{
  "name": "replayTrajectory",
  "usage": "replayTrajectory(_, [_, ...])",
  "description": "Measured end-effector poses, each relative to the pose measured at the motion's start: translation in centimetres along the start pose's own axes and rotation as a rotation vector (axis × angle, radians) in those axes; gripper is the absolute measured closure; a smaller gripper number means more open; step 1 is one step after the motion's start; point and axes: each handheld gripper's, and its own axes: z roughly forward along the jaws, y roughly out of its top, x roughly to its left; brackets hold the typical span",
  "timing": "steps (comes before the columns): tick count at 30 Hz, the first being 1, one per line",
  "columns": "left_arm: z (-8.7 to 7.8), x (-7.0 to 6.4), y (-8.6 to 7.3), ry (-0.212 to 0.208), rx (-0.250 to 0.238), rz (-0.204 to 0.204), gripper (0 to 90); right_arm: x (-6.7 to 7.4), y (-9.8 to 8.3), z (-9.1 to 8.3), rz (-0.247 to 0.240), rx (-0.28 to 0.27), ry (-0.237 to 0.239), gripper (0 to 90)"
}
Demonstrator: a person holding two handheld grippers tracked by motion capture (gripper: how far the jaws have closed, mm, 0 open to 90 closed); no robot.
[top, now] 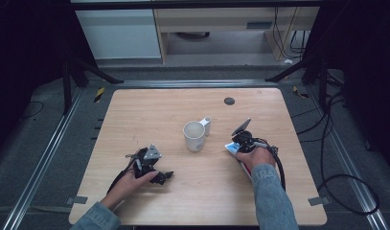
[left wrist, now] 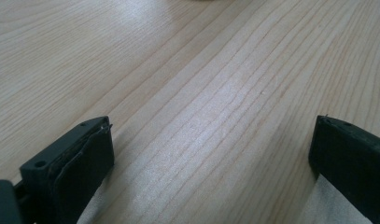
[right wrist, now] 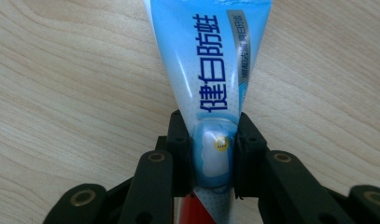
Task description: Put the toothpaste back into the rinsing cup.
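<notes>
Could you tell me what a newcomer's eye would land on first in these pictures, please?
First the blue-and-white toothpaste tube, pinched between the right gripper's black jaws and lying on the wooden table. Next the white mug standing near the table's middle, with the left gripper resting open at the near left.

A recording lab rather than a home: a bare wooden bench (top: 135, 110) stands alone at the centre of the high view on grey carpet (top: 39, 143), flanked by metal floor rails (top: 49, 148) at left and right. Black stand legs (top: 94, 72) brace in from the dark upper corners, and loose black cables (top: 346, 191) coil across the floor at lower right. Pale cabinets (top: 118, 33) and a plain desk (top: 216, 21) line the far wall along the top edge.
</notes>
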Motion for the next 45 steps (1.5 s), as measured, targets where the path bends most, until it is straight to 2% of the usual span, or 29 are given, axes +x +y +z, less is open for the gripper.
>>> replayTrajectory(11, [0.0, 0.0, 0.0, -0.001, -0.003, -0.002, 0.0, -0.2, 0.1, -1.2, -0.016, 0.003, -0.005, 73.4])
replayTrajectory(16, [0.0, 0.0, 0.0, 0.0, -0.003, 0.002, 0.0, -0.3, 0.3, -2.5, -0.035, 0.001, -0.022, 73.5])
replayTrajectory(21, [0.0, 0.0, 0.0, 0.0, -0.002, 0.002, 0.0, -0.8, 0.6, -4.1, -0.03, -0.011, -0.041, 73.4])
replayTrajectory(31, [0.0, 0.0, 0.0, 0.0, -0.001, 0.002, 0.0, -1.3, 0.9, -6.8, -0.019, -0.086, -0.039, 73.5])
replayTrajectory(33, [0.0, 0.0, 0.0, 0.0, -0.001, 0.002, 0.0, -1.5, 0.9, -7.6, -0.014, -0.124, -0.034, 73.4])
replayTrajectory(35, [0.0, 0.0, 0.0, 0.0, -0.001, 0.002, 0.0, -1.6, 0.9, -7.8, -0.013, -0.13, -0.036, 73.4])
replayTrajectory(37, [0.0, 0.0, 0.0, 0.0, -0.001, 0.002, 0.0, -1.8, 0.9, -8.6, -0.021, -0.176, -0.027, 73.4])
replayTrajectory(38, [0.0, 0.0, 0.0, 0.0, -0.001, 0.002, 0.0, -1.8, 0.9, -8.6, -0.021, -0.176, -0.027, 73.4])
replayTrajectory(41, [0.0, 0.0, 0.0, 0.0, -0.001, 0.002, 0.0, -1.9, 0.9, -9.3, -0.009, -0.235, -0.013, 73.4])
replayTrajectory(43, [0.0, 0.0, 0.0, 0.0, -0.001, 0.002, 0.0, -1.9, 0.9, -9.5, 0.003, -0.248, -0.007, 73.3])
replayTrajectory(44, [0.0, 0.0, 0.0, 0.0, -0.001, 0.002, 0.0, -2.0, 1.0, -9.8, 0.013, -0.279, 0.01, 73.3])
replayTrajectory(45, [0.0, 0.0, 0.0, 0.0, -0.001, 0.002, 0.0, -2.0, 1.0, -9.8, 0.013, -0.279, 0.01, 73.3])
